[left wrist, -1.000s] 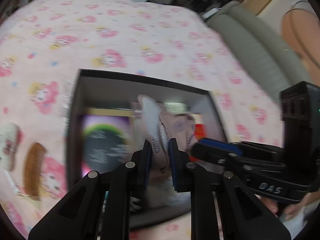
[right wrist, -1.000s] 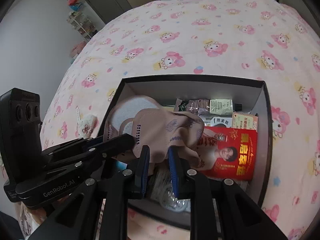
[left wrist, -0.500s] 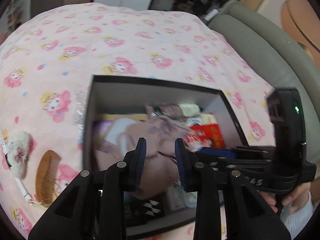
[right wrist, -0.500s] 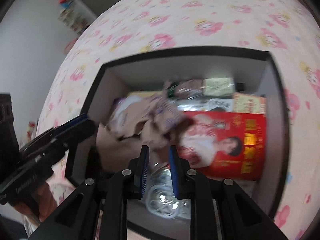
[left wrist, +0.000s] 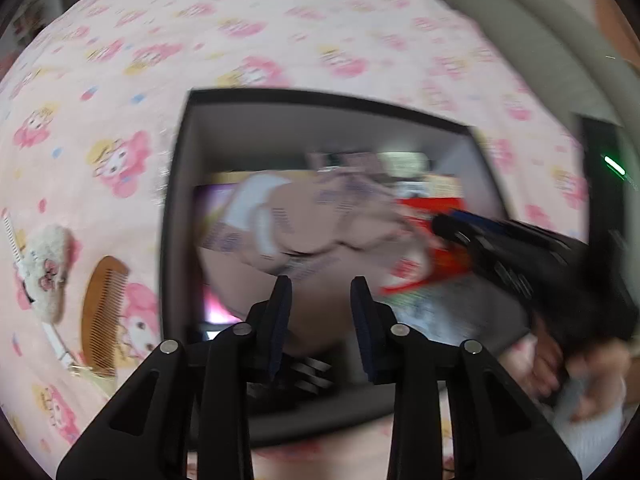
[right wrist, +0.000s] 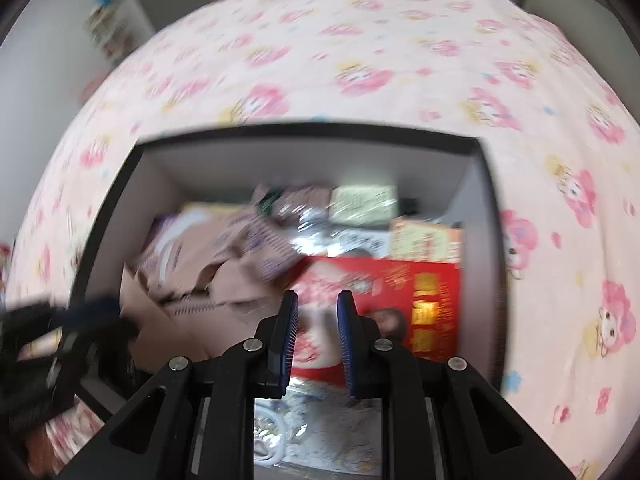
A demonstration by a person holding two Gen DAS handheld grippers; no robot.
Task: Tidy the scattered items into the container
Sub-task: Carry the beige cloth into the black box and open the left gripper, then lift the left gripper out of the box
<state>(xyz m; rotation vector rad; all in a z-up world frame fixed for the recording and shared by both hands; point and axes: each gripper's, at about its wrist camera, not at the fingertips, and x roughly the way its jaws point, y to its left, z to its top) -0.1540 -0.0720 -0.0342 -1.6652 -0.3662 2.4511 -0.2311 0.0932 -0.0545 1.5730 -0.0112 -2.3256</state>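
I see beige cloth pouch (left wrist: 320, 216) lying slack in box (left wrist: 176, 208): soft, light, grab bunched fold. Left tongs (left wrist: 318, 316) opening, empty. Right tongs (right wrist: 318, 332) narrow, empty. Comb (left wrist: 102, 312) at 9 o'clock: stiff, pinch spine.

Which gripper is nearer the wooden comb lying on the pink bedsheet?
Left. The left gripper hangs over the black box, jaws opening, with the wooden comb just outside the box wall beside it. The right gripper sits over the box's far side.

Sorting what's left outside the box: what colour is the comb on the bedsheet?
Brown, wood-toned comb; shows best in the left wrist view.
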